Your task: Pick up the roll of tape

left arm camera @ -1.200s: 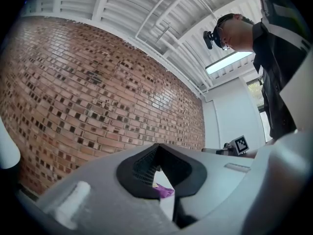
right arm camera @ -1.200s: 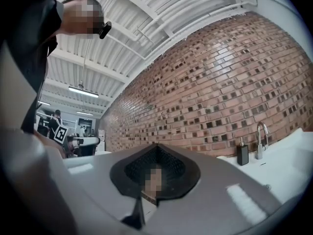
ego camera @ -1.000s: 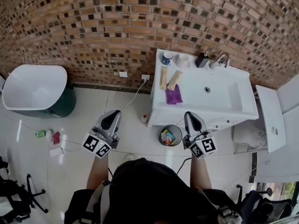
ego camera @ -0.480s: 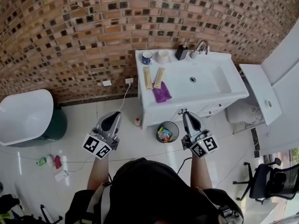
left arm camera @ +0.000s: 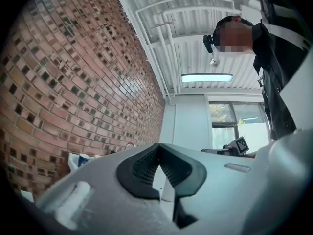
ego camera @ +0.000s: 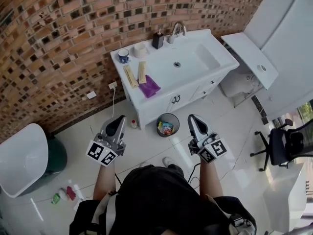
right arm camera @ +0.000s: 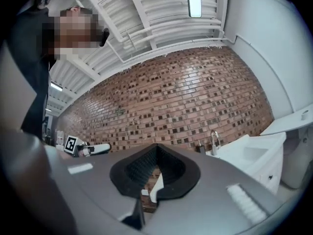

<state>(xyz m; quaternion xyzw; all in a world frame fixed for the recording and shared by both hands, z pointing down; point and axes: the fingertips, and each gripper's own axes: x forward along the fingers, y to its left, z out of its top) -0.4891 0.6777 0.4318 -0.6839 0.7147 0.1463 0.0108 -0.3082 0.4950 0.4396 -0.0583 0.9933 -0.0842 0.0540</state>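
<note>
A white ring that looks like the roll of tape [ego camera: 140, 50] stands on the back left of the white vanity top [ego camera: 195, 70], beside a blue mug [ego camera: 123, 56]. Both grippers are held level in front of the person, well short of the vanity and above the floor. My left gripper [ego camera: 117, 123] is shut with nothing in it; in its own view the left gripper [left arm camera: 159, 148] has its pads meeting at the tip. My right gripper [ego camera: 193, 121] is shut and empty too, and in its own view the right gripper [right arm camera: 156, 151] has its tips together.
On the vanity lie two tan strips [ego camera: 136, 74] and a purple cloth [ego camera: 149, 87], with a black dispenser [ego camera: 158, 39] and a tap [ego camera: 177, 30] at the back. A small bin [ego camera: 167, 125] stands in front. A white tub [ego camera: 22, 158] is at left, an office chair [ego camera: 281, 148] at right.
The head view has swung: the vanity has shifted from right of centre to upper centre and now lies slanted. Both grippers keep their places in the frame and stay shut.
</note>
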